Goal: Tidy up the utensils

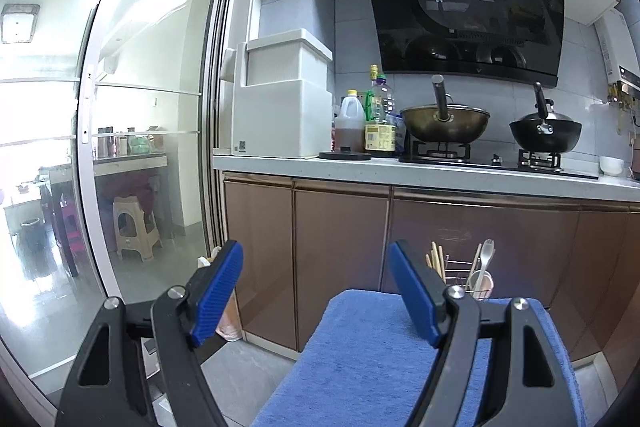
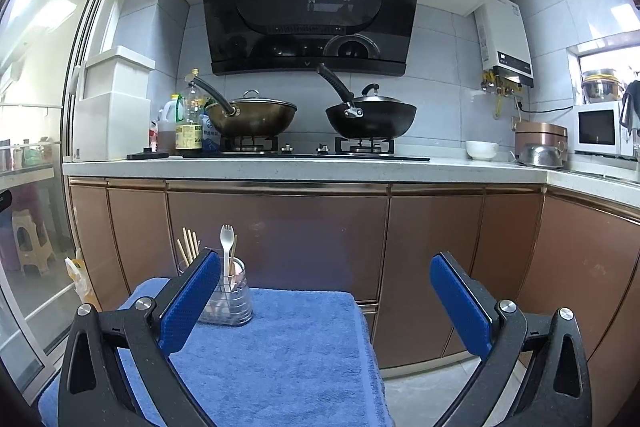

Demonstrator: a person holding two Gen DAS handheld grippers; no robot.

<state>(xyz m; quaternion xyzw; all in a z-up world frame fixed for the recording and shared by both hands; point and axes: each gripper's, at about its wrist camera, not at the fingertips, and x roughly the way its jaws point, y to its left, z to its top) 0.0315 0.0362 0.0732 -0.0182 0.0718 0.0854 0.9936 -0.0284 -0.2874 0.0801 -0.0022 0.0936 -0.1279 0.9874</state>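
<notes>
Utensil holder (image 2: 226, 301) on blue towel (image 2: 280, 347): chopsticks (image 2: 188, 247), spork (image 2: 226, 247) already stowed; left tool (image 1: 316, 291), right tool (image 2: 324, 299) spread, empty; task apparently complete

The blue towel (image 2: 288, 347) lies bare — only the utensil holder (image 2: 228, 301) occupies its far-left corner.
</notes>
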